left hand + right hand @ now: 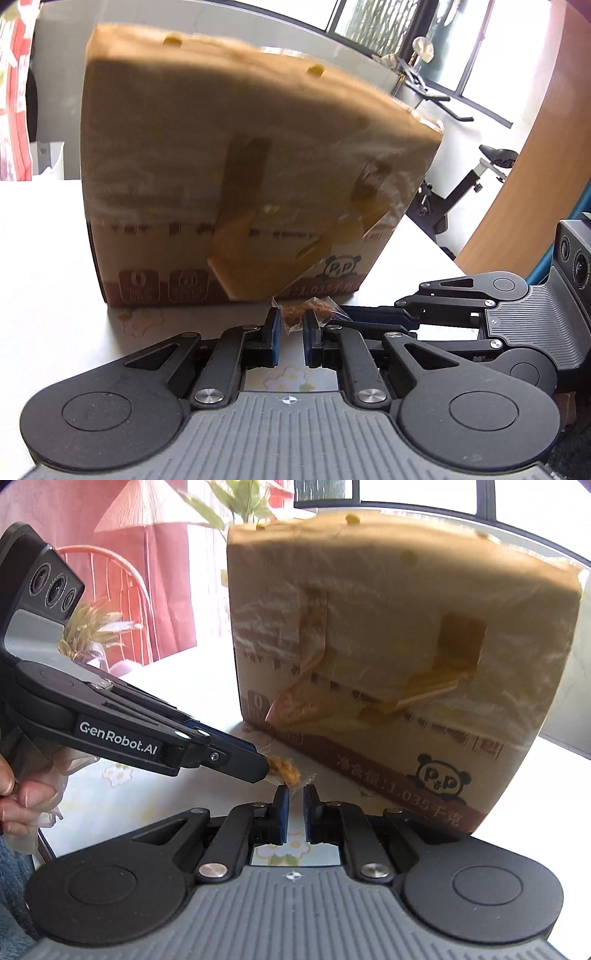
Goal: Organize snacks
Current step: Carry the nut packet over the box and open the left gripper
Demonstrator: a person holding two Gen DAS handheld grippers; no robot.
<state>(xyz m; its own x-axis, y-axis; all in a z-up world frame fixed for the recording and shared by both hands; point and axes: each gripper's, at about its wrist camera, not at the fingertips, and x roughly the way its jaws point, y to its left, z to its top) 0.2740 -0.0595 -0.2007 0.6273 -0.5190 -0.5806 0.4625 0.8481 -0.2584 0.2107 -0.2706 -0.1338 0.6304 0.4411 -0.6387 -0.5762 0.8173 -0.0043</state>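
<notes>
Together left gripper (290, 325) and right gripper (296, 799) pinch snack packet (286, 770) before carton (240, 166).

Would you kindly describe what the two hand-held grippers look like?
Both are alike: the left hand-held gripper and right hand-held gripper have black linkage arms with silver pivot bolts, blue finger pads and ribbed grey bodies. White "GenRobot.AI" lettering marks the left one's side.

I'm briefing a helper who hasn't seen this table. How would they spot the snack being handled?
Find the big brown cardboard box on the white table. In front of it, both claws pinch one small clear packet of orange-brown snack. It is the only item held off the table.
</notes>
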